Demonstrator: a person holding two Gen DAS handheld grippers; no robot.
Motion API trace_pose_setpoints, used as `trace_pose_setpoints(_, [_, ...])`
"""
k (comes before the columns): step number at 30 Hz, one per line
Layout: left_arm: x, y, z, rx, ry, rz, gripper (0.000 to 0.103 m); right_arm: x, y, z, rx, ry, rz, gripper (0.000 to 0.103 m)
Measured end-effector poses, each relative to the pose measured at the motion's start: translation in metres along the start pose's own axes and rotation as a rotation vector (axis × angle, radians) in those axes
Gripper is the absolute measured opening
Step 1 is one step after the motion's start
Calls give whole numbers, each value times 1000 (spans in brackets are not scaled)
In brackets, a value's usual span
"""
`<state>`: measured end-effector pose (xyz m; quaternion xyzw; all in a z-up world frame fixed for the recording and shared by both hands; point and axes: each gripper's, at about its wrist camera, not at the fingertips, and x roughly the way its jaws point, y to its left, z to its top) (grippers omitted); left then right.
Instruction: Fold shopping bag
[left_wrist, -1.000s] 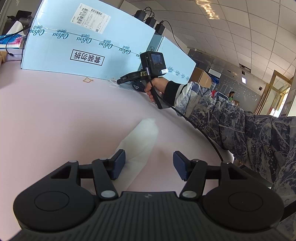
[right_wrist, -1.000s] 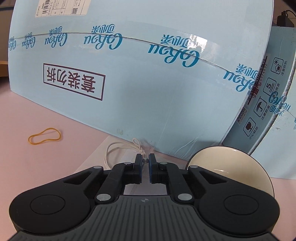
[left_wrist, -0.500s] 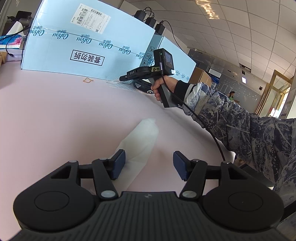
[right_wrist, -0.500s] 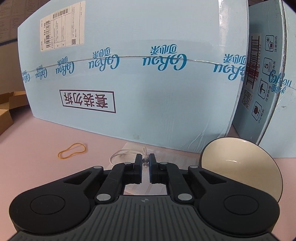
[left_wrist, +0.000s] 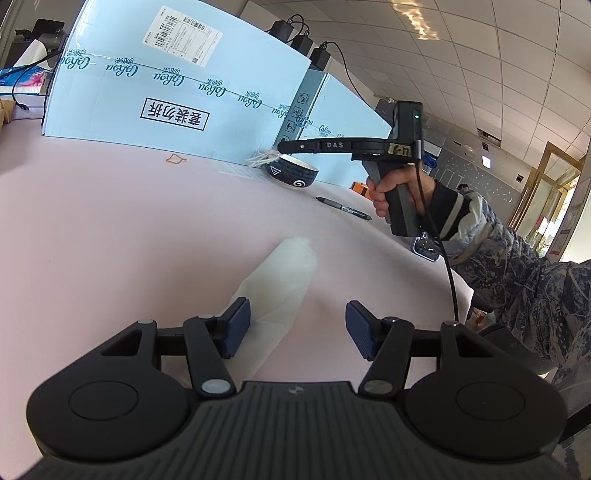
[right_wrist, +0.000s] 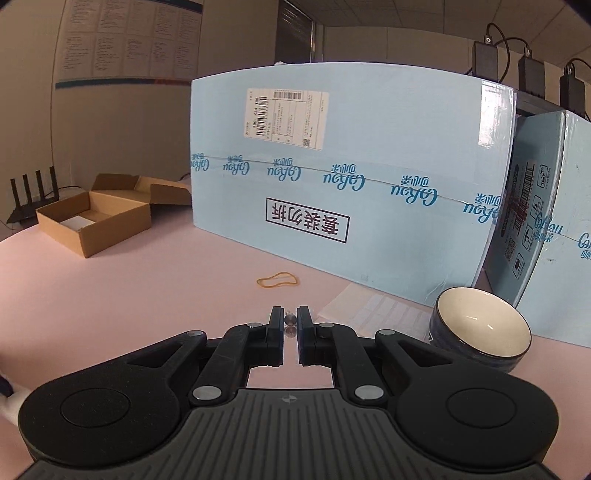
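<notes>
Left tongs stood wide apart, released, low over the pink tabletop. A translucent white shopping bag lay flat beneath them, running from the left pad forward toward the middle of the tabletop; whether the pad touched it could not be told.

Right tongs were clenched nearly shut on something small and dark at the tips, not identifiable from the right wrist view. The left wrist view added what that one lacked: right tongs held level above the tabletop, with a tuft of whitish string hanging at the tips, and the person's hand around the grip.

A dark bowl with cream interior sat just right of the right tongs, near the pale blue carton. A rubber band lay ahead on the tabletop. A pen showed only from the left wrist; an open cardboard box only from the right.
</notes>
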<state>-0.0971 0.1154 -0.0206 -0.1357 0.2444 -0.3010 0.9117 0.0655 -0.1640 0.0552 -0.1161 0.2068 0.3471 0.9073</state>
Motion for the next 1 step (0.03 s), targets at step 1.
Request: trace_pose_setpoints(1, [1, 1, 1, -2, 0, -1, 54, -13, 12, -7, -43, -3, 8, 7])
